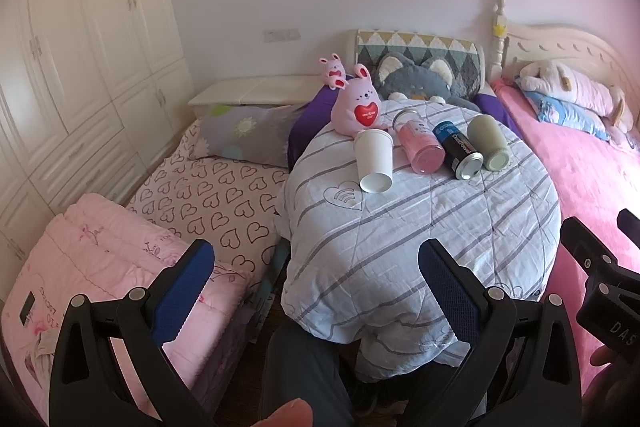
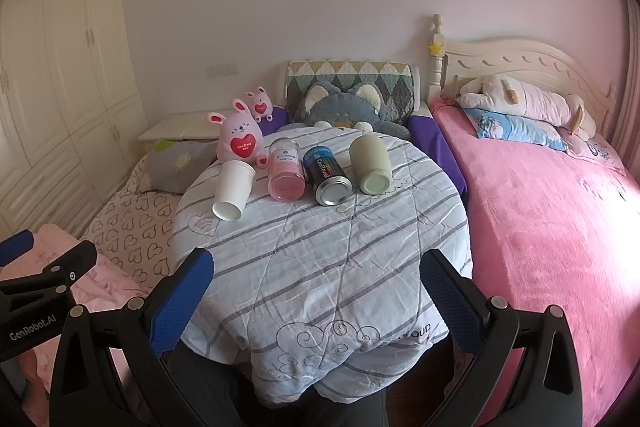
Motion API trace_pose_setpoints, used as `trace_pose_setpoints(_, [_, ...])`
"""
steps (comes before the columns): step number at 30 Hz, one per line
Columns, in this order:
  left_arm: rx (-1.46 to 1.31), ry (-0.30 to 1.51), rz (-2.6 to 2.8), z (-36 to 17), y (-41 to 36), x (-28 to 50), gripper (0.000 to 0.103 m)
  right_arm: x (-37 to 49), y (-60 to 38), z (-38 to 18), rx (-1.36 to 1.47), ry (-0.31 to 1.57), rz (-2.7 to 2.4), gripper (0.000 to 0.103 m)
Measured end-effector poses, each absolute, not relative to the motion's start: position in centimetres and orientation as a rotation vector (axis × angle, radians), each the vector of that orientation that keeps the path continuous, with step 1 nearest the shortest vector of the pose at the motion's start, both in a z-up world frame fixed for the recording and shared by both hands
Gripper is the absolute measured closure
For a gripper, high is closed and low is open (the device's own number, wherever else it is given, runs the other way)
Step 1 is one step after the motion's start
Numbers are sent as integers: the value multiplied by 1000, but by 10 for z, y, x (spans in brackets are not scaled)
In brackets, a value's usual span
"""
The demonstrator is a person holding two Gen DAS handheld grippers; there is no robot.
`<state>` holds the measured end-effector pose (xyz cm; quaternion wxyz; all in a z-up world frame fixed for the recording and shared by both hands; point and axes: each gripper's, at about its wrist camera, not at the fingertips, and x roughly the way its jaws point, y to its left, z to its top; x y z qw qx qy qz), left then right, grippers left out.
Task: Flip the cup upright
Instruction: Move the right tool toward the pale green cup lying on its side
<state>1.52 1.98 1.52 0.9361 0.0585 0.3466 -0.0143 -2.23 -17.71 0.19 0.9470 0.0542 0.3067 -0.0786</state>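
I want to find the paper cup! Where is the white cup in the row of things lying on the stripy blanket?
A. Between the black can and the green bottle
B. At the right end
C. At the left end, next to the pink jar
C: the white cup lies on its side at the row's left end, with the pink jar next to it, then the black can and green bottle.

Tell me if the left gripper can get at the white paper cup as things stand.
Probably yes: the left gripper is open, and only bare striped quilt lies before the white paper cup, which lies at the row's left end.
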Motion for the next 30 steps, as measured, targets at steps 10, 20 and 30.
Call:
trace_pose_setpoints(10, [116,710,-20,12,23,21,0,-14,-170,0,93,628,-150,0])
trace_pose_setpoints(20, [116,721,-12,9,22,33,0,-2,-170,-3,85,642,-144,0])
trace_pose_setpoints(30, [128,737,-7,3,15,58,0,19,-182,-10,88,665,-158,0])
